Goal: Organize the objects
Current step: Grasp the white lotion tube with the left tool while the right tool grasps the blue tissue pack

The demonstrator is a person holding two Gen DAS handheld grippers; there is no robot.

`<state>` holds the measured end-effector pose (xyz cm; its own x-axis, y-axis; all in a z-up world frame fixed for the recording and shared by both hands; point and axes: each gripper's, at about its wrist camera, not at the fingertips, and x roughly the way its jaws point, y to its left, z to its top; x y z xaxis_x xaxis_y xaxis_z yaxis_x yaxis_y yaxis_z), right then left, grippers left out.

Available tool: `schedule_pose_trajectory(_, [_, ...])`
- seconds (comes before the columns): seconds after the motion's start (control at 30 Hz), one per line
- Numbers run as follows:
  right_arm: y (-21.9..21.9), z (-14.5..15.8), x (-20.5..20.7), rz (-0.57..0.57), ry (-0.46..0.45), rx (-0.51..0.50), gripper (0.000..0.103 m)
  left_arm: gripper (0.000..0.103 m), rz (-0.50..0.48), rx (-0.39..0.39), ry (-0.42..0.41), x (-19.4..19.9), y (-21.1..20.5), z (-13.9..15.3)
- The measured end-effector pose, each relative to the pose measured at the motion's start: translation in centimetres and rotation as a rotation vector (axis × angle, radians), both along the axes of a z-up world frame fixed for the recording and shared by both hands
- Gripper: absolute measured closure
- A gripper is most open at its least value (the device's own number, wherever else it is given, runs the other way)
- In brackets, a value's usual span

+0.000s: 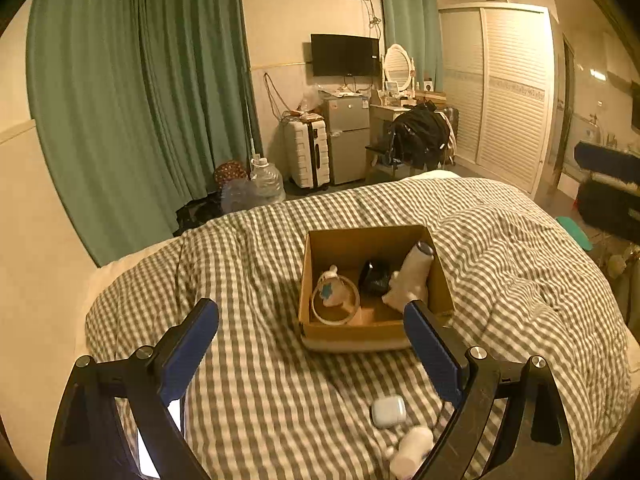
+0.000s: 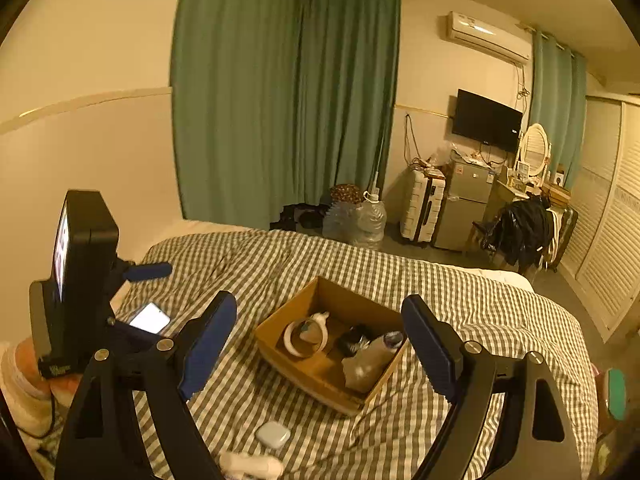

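An open cardboard box [image 1: 308, 280] [image 2: 276, 344] sits on the checked bed. Inside lie a white ring with a small white item [image 1: 334, 300] [image 2: 306, 334], a black object [image 1: 374, 278] [image 2: 352, 340] and a white bottle-like device [image 1: 412, 280] [image 2: 370, 360]. A white earbud case [image 1: 388, 411] [image 2: 273, 434] and a white bottle [image 1: 412, 452] [image 2: 250, 466] lie on the duvet in front of the box. My left gripper [image 1: 310, 320] is open and empty just before the box. My right gripper [image 2: 320, 320] is open and empty, above the box's near side.
A lit phone [image 2: 150, 317] lies on the duvet at left; it also shows in the left wrist view [image 1: 176, 416]. The left gripper's body [image 2: 76, 272] stands at the left of the right wrist view. Beyond the bed are water jugs [image 1: 266, 180], a suitcase [image 1: 308, 152], a small fridge [image 1: 348, 136] and a wardrobe [image 1: 504, 92].
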<state>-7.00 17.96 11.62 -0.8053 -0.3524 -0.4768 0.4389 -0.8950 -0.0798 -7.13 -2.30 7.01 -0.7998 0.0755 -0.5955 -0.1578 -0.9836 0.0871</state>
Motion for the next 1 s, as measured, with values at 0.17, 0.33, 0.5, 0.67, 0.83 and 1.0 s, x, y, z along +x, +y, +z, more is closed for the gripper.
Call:
schedule_pose_trajectory(0.17, [-0.2, -1.9, 3.5, 0.011, -0.020, 0.047, 0.018, 0.005, 0.009, 0.006, -0.017, 3.0, -0.4, -1.6])
schedule_pose_trajectory(0.33, [-0.3, -7.8, 5.1, 0.020, -0.102, 0.105, 0.018, 0.005, 0.047, 0.000, -0.064, 4.8, -0.2, -6.4])
schedule_pose_trajectory(0.5, [0.3, -16.2, 3.9, -0.002, -0.275, 0.119, 0.018, 0.005, 0.086, -0.005, -0.167, 5.0, 0.7, -12.7])
schedule_pose_trajectory(0.67, [1.6, -21.7, 3.3, -0.060, -0.369, 0.122, 0.018, 0.005, 0.059, -0.006, -0.305, 5.9, 2.4, -18.6])
schedule_pose_trajectory(0.83, [2.3, -24.8, 3.8, -0.082, -0.410, 0.132, 0.018, 0.005, -0.004, 0.031, -0.390, 6.4, 4.2, -20.8])
schedule_pose_trajectory(1.0, [2.9, -25.3, 4.1, -0.097, -0.404, 0.125, 0.018, 0.007, -0.058, 0.027, -0.408, 6.7, 5.5, -21.6])
